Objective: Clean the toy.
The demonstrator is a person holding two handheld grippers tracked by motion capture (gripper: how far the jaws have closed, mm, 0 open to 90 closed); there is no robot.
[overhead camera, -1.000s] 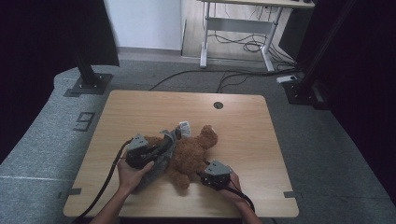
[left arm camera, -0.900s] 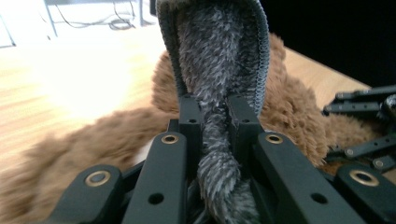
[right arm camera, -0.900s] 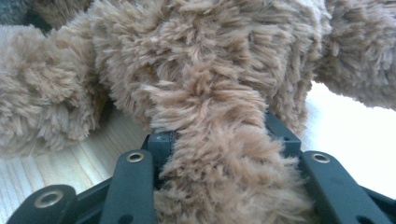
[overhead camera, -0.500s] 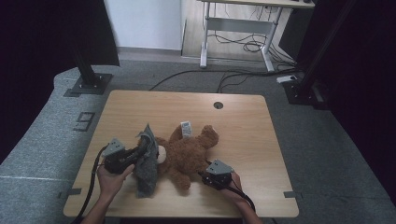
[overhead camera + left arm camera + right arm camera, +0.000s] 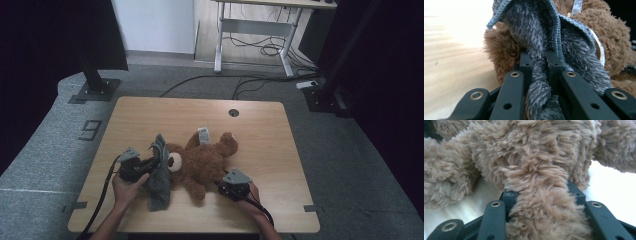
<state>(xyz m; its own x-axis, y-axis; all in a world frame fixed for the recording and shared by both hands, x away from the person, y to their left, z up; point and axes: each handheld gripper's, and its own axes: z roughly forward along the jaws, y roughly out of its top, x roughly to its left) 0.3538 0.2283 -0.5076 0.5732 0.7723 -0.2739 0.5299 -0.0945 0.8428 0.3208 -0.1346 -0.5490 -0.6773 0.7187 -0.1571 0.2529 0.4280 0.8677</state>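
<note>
Here a brown teddy bear (image 5: 205, 162) lies on its back near the front of the wooden table (image 5: 150, 115), between the two grippers, and a grey fleece cloth (image 5: 159, 177) is draped beside its head. The left gripper (image 5: 150, 164) is pinched on a gathered fold of that cloth, its jaws pressed nearly together with the pile bunched between them; just ahead of its jaws the cloth rises and hangs over the bear's head. The right gripper (image 5: 223, 187) is clamped on a plush limb of the bear, apparently a leg, though the high view is too small to make that sure. Both things are judged soft and light: the cloth will sag and trail from any single hold, so it is best taken at its stitched hem, where the fabric is firmer and less likely to slip out; the bear will compress and flop, so a limb gives a surer purchase than the rounded belly. From the left gripper view the cloth's ribbed blue-grey edging (image 5: 555, 30) and a white sewn label (image 5: 577, 7) beyond the jaws can be made out, detail lost from above. The right gripper view shows the fur (image 5: 541, 202) squeezed between the jaws, while the high view alone gives the layout of bear, cloth and both hands.
</note>
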